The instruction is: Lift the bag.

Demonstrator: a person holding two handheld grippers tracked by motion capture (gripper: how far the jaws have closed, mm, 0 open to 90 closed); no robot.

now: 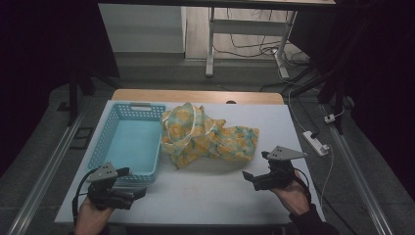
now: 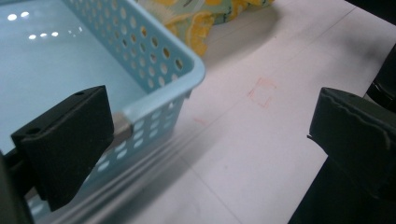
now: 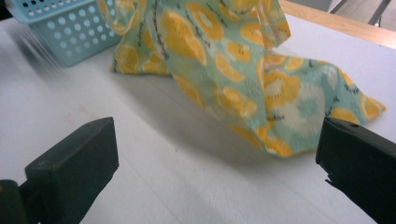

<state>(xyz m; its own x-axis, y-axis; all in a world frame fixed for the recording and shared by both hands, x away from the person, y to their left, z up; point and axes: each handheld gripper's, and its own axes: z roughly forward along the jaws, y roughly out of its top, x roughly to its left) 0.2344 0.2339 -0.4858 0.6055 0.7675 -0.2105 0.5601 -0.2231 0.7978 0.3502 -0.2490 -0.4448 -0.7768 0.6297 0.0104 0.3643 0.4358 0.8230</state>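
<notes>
Left gripper (image 1: pixel 128 192) low at near left table corner, just beside basket (image 1: pixel 131 142) front wall. Right gripper (image 1: pixel 254 177) near right edge, aimed at cloth (image 1: pixel 208 137). White table (image 1: pixel 215 191); dim room, cables on floor behind. Both grippers' jaws wide apart, holding nothing. Cloth crumpled mid-table, touching basket.

a white counter (image 1: pixel 210 191) carries a light blue perforated basket (image 1: pixel 129 142) at its left and, touching the basket's right side, a crumpled yellow-and-teal cloth (image 1: pixel 208 137).
</notes>
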